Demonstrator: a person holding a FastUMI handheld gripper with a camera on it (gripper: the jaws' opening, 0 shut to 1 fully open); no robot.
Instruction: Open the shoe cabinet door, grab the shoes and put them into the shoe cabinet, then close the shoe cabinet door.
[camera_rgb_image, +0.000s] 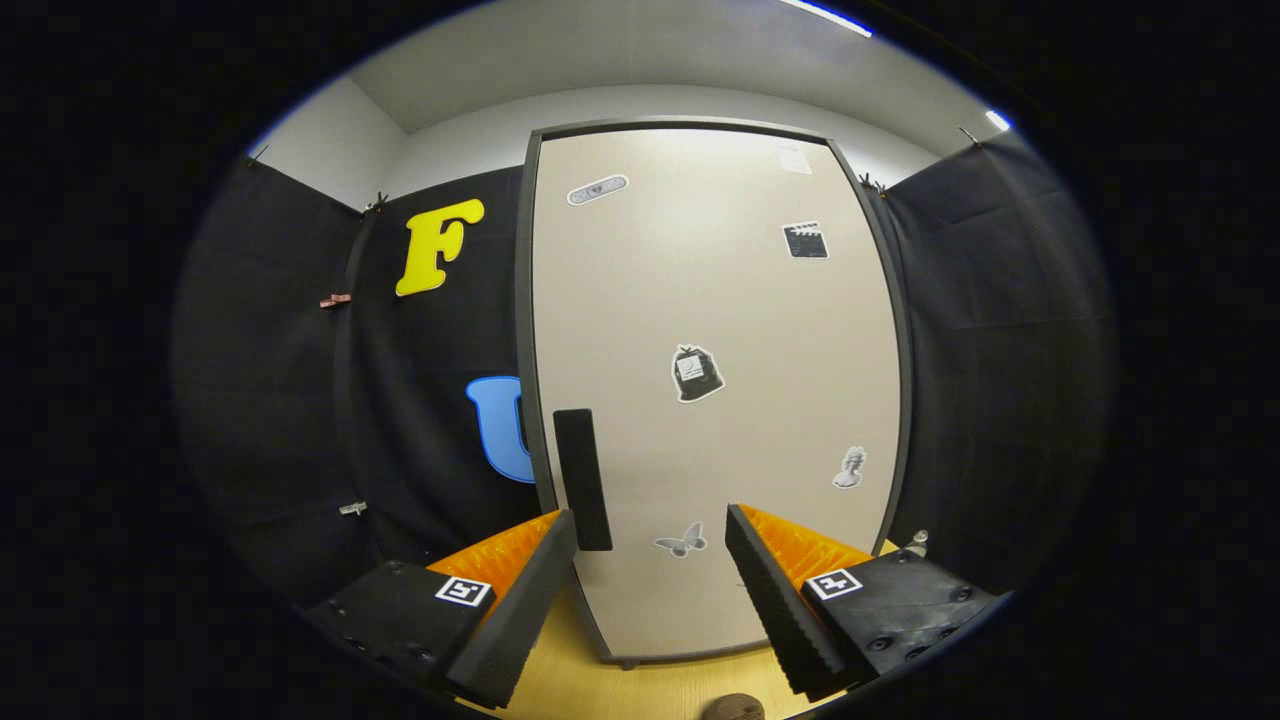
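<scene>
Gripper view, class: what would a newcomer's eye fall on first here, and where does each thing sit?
The tall pale shoe cabinet door stands shut, straight beyond the fingers, dotted with stickers, a butterfly sticker lowest. A dark vertical handle sits near its left edge, just above the left finger. The gripper hangs open over the wooden surface, its fingers holding nothing.

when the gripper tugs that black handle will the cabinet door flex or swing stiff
Probably swings stiff: the shoe cabinet door looks like a flat rigid panel in a dark frame. The black handle sits by one edge, so hinges are likely opposite. Its smooth face may slip. The gripper is open, just before it.
</scene>
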